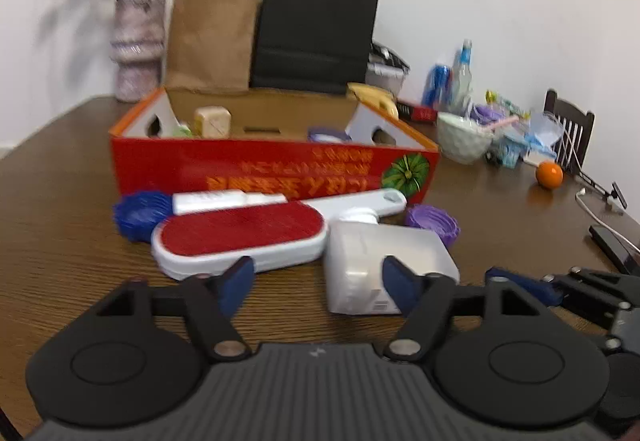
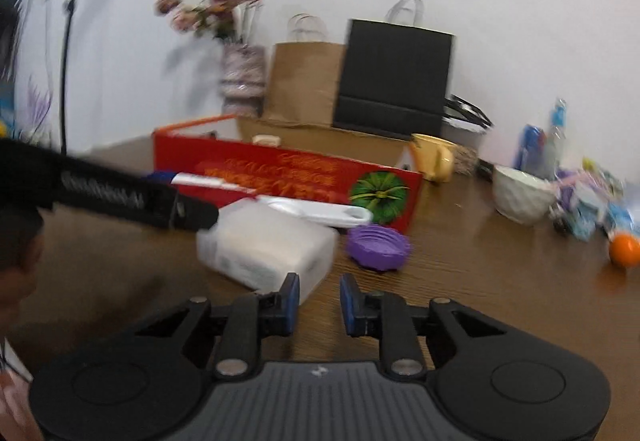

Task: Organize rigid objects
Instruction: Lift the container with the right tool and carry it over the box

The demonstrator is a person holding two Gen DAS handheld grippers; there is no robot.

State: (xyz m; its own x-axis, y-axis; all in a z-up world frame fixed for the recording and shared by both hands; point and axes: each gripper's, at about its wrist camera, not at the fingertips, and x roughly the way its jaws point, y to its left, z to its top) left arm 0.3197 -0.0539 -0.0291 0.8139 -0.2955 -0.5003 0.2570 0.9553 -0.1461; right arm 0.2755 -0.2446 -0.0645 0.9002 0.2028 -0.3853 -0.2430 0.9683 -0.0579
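A red cardboard box (image 1: pixel 248 171) stands open on the wooden table (image 1: pixel 60 225), with a beige block (image 1: pixel 212 121) and other items inside. In front of it lie a red-and-white lint brush (image 1: pixel 240 237), a white rectangular box (image 1: pixel 384 261), a white flat tool (image 1: pixel 372 201), a blue ridged lid (image 1: pixel 140 213) and a purple ridged lid (image 1: pixel 434 223). My left gripper (image 1: pixel 318 287) is open and empty, just short of the brush and white box. My right gripper (image 2: pixel 319 303) is open and empty, beside the white box (image 2: pixel 268 245) and near the purple lid (image 2: pixel 378 247).
Behind the box stand a flower vase (image 1: pixel 138 49), a brown paper bag (image 1: pixel 212 37) and a black bag (image 1: pixel 316 29). To the right are a white bowl (image 1: pixel 464 137), bottles (image 1: pixel 460 77), an orange (image 1: pixel 549 174), a yellow cup (image 2: pixel 434 157) and cables. The left gripper's arm (image 2: pixel 120 193) crosses the right wrist view.
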